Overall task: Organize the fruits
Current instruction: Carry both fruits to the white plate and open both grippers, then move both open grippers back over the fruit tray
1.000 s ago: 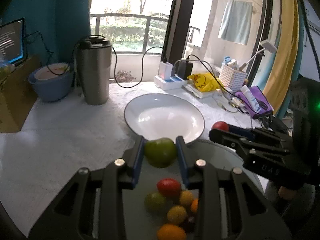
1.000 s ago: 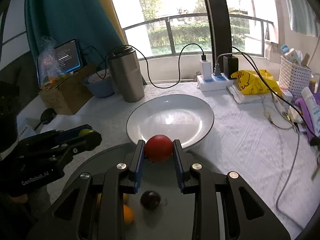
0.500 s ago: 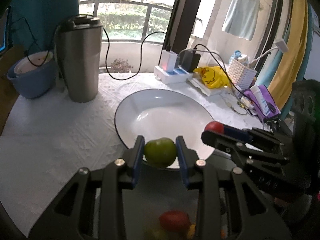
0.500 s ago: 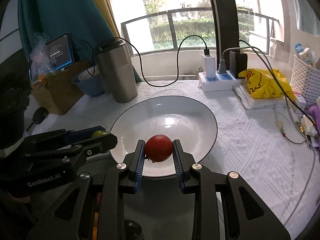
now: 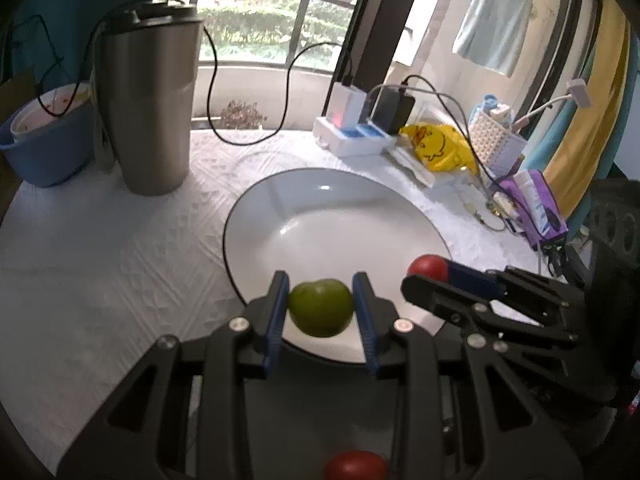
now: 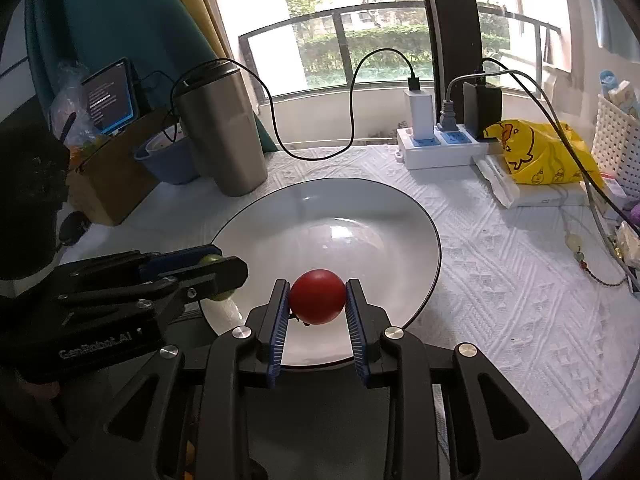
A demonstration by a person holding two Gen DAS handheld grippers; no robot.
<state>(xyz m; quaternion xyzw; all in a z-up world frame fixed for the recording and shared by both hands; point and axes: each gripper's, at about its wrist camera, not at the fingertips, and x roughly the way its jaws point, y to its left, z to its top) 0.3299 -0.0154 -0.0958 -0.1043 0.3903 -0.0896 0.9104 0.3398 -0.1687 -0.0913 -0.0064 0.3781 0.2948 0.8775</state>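
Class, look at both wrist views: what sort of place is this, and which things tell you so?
Probably a lived-in home, at a table by a balcony window: a power strip with chargers, a steel tumbler, a hanging towel.

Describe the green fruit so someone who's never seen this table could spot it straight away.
Start at the big white plate in the middle of the white tablecloth. Over its near rim, two black grippers each hold a small round fruit. The green fruit sits clamped in the blue-padded jaws of the left gripper; the one beside it, in the right gripper, is a red fruit.
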